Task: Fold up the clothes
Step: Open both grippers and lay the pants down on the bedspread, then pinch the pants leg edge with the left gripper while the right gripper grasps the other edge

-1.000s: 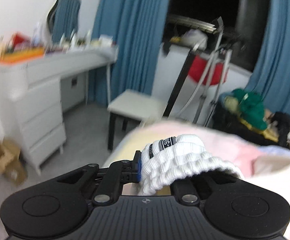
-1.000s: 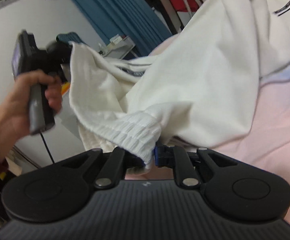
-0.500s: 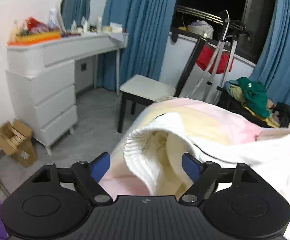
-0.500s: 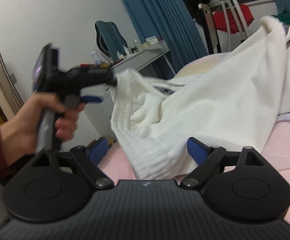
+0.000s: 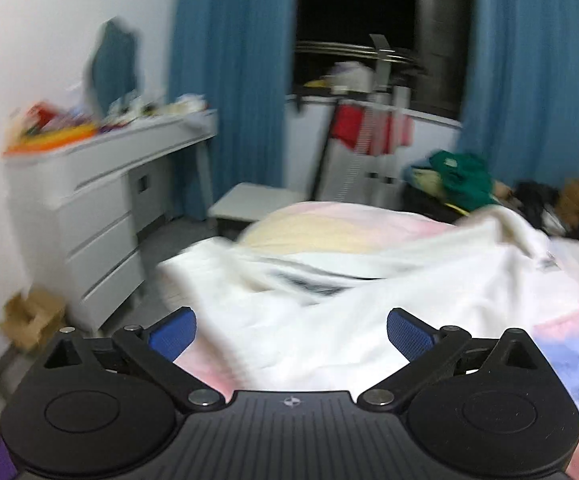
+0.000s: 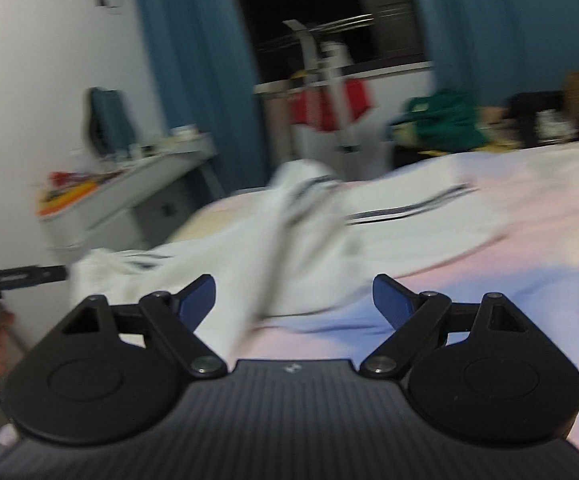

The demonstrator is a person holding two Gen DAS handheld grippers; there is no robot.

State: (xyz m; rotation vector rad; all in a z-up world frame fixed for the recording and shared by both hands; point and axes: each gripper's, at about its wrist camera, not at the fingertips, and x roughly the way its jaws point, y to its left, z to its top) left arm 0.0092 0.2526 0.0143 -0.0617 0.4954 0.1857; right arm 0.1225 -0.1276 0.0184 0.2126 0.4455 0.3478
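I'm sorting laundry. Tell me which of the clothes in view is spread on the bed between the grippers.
The white sweater with dark stripes, lying on the pastel bedcover. The green garment sits in a heap beyond the bed, and the red one hangs by the window.

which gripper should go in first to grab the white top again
Left, probably. Both grippers are open and empty, but the left gripper has the white top spread directly between its jaws, while the right gripper faces only a trailing edge and mostly bare bed.

No text can be read: the dark stripe on the garment is blurred, and the tag at its edge is too small.
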